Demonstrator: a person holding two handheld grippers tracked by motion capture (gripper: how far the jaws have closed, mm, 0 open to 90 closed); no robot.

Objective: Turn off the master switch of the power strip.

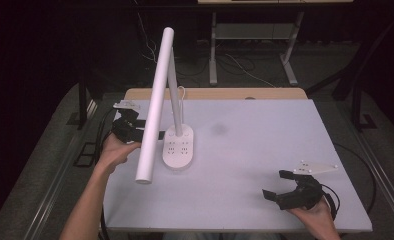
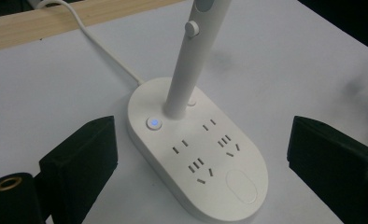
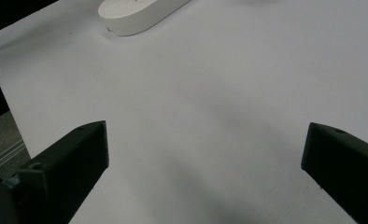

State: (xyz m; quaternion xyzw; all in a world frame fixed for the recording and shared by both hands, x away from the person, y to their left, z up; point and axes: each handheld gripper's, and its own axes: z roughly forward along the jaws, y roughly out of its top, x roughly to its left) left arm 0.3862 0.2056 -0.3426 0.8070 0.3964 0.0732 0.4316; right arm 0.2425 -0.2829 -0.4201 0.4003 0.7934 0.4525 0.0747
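With its fingers [image 2: 79,163] spread wide, the left gripper [image 2: 201,172] frames the desk lamp [image 2: 198,154], whose smooth, hard, bottom-heavy base between them looks slippery, so its slim post seems the safer hold.

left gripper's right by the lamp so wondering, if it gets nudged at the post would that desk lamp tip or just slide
The desk lamp probably slides rather than tips: its oval base is broad and flat. Pushed high on the post, it may rock, since the long head overhangs. The cord could tug it back. The left gripper is open.
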